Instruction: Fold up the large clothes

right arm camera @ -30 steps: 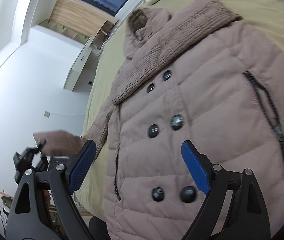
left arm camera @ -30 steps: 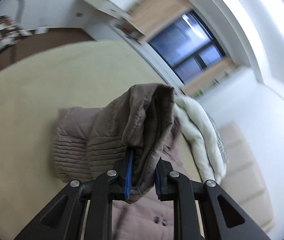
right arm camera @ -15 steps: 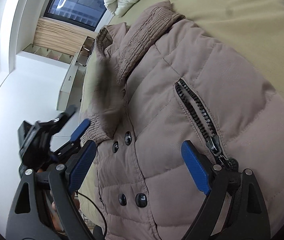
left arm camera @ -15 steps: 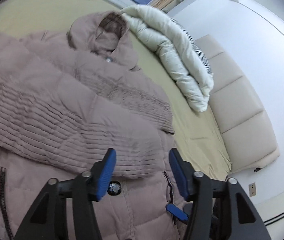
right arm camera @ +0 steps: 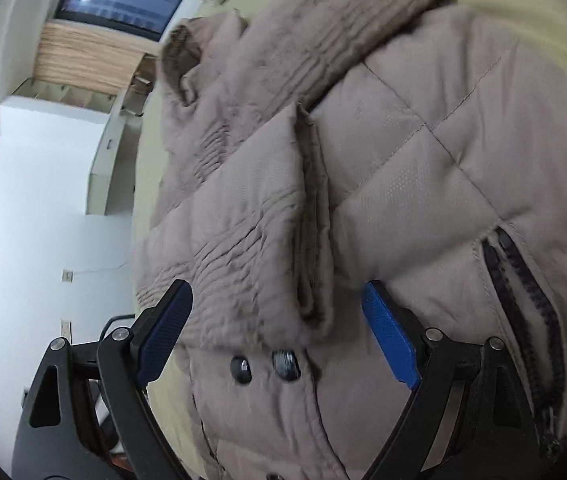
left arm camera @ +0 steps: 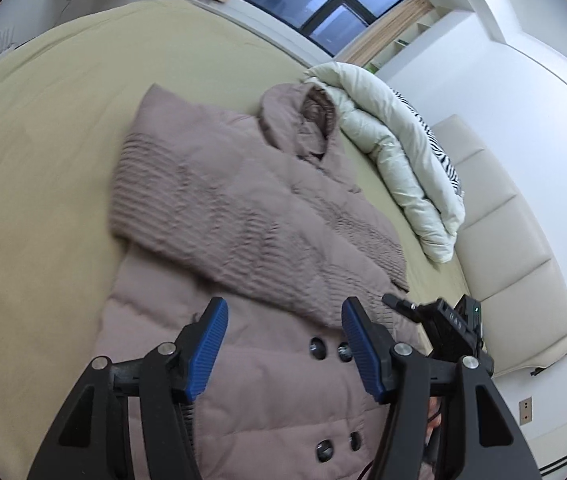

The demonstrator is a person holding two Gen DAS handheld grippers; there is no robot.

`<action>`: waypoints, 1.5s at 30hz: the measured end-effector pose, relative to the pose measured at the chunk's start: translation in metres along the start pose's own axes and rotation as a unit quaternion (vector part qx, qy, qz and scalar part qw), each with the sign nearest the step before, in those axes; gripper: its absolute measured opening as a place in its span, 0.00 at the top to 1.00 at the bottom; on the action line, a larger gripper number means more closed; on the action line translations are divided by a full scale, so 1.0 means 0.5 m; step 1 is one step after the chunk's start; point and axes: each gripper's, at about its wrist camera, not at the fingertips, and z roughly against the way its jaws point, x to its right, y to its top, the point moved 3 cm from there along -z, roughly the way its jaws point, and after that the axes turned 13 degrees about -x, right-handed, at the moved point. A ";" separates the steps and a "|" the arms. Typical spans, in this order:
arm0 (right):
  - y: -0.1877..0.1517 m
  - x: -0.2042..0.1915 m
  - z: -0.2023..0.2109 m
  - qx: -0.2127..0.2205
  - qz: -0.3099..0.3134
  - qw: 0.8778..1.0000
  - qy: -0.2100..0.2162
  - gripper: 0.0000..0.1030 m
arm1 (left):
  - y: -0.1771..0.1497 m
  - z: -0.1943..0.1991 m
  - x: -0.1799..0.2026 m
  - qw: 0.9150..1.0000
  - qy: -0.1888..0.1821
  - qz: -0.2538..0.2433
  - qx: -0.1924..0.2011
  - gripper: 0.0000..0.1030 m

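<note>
Above the coat's buttoned front, your left hand-held gripper (left arm camera: 283, 344) hangs with jaws apart and empty; your right hand-held gripper (right arm camera: 275, 344) is likewise spread, holding nothing; beneath them the brown padded coat (left arm camera: 267, 216) lies face-up on the bed (left arm camera: 35, 152), one sleeve (left arm camera: 219, 216) folded across its chest; judging by this, the sleeve-folding step is underway, and next you likely need to grasp the other sleeve.
</note>
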 end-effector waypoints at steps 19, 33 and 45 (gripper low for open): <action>0.075 -0.540 0.258 0.115 0.273 0.952 0.072 0.83 | 0.124 -0.031 -0.035 0.993 0.088 0.008 0.078 0.32; 0.310 -0.125 0.267 0.154 0.093 0.983 0.020 0.83 | 0.268 -0.249 -0.020 0.977 0.195 -0.054 0.063 0.49; 0.342 0.077 0.229 0.191 0.000 0.980 -0.052 0.09 | 0.234 -0.118 0.061 0.967 0.198 -0.129 0.100 0.47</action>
